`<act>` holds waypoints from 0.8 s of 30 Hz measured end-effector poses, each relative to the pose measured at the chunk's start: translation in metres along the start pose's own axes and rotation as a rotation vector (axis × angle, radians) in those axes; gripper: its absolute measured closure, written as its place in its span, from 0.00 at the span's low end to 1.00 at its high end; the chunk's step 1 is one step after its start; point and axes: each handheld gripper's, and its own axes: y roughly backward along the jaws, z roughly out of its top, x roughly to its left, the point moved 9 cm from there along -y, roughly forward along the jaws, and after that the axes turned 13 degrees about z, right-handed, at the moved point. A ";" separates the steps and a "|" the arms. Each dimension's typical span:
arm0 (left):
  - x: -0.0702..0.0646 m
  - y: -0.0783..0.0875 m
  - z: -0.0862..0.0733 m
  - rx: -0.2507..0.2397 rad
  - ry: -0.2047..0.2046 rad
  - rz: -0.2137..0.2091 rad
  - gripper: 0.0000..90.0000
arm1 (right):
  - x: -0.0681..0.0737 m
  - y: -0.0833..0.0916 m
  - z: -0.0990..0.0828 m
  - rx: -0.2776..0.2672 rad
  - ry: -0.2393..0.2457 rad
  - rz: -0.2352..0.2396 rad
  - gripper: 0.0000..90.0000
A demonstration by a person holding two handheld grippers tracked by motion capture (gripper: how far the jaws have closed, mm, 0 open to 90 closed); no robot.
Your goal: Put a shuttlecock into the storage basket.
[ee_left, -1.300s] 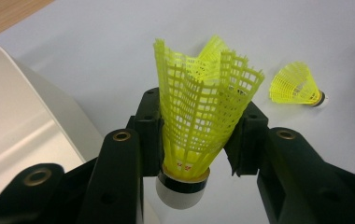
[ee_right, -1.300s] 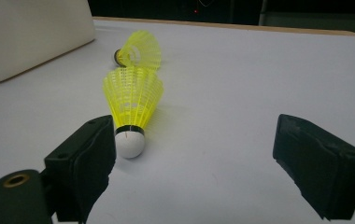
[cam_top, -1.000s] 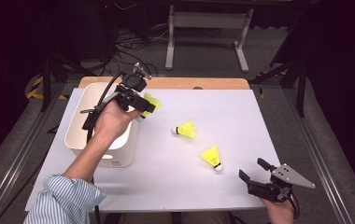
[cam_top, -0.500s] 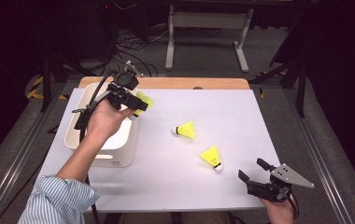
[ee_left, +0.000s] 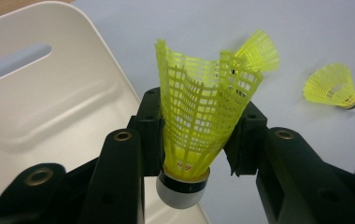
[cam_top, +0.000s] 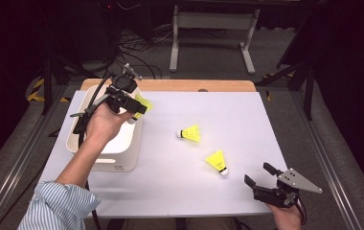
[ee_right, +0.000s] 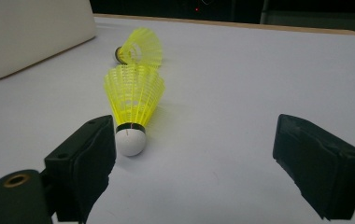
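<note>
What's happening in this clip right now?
A person works at a white table with tongs in each hand. The left tongs are clamped on a yellow shuttlecock, squashing its skirt, at the edge of a white bin. Two more shuttlecocks lie on the table, one mid-table and one nearer the person. The right tongs hover open just short of that nearer one.
</note>
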 end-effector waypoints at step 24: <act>0.027 -0.021 -0.014 0.043 0.025 0.087 0.70 | 0.000 0.000 -0.001 0.004 0.004 0.001 0.16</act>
